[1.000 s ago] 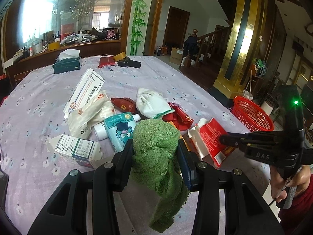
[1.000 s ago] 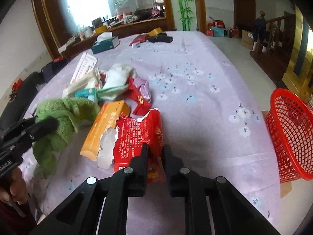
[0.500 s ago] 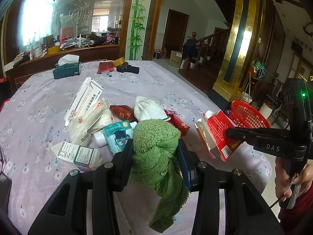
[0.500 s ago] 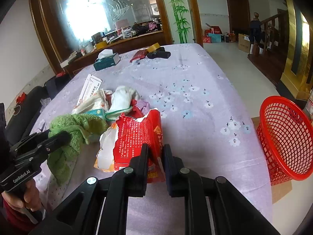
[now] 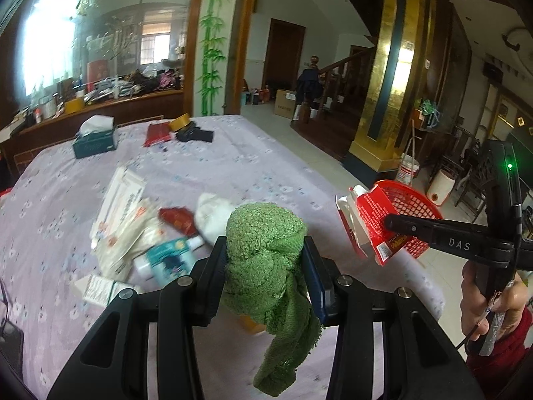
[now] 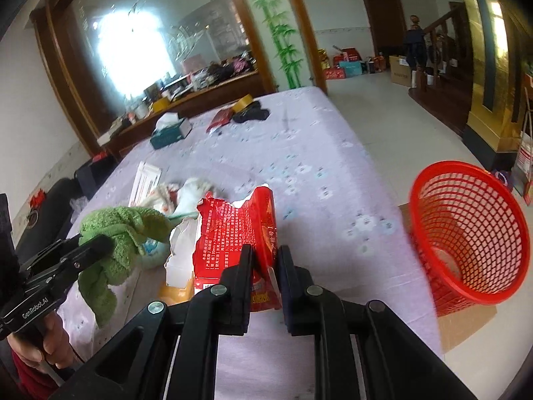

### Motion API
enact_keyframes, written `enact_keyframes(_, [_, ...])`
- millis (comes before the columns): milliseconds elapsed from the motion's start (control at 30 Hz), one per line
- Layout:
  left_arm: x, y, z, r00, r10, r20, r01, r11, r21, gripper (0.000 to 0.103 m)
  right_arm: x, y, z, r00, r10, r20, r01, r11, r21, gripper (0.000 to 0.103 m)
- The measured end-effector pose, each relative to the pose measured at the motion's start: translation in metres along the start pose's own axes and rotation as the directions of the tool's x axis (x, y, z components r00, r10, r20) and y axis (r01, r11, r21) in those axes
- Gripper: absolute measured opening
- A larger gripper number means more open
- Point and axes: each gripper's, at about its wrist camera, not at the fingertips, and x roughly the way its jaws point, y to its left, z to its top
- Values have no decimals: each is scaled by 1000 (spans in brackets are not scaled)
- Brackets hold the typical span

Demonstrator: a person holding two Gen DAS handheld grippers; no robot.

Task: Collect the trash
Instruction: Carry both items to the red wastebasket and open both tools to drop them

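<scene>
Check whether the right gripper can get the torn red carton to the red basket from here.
Probably yes. The right gripper is shut on the torn red carton, lifted off the table, and the open red basket stands on the floor beside it with nothing between.

Black two-finger left tool [image 5: 263,266], silver screws, right tool [image 6: 265,260] stamped DAS, red sleeve [image 5: 499,360]

both tongs, left [image 5: 265,260] and right [image 6: 265,260], clamped tight, tilted downward
</scene>
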Motion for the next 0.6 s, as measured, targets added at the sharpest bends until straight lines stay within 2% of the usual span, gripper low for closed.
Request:
enact_keyframes(300, [26,-60,35,995,-103,-10,103,993,62,42,-42,-64,10,992,-76,99,63,990,125,16])
enact_keyframes(467, [49,-106,55,982,-188,-27,190,976,109,42,-69,-109,13,973,-183,140,151,966,209,16])
enact_keyframes(600, [79,-147,68,963,-263,-59,269,955,128,42,-93,-142,14,939,-302,165,254,932,257,16])
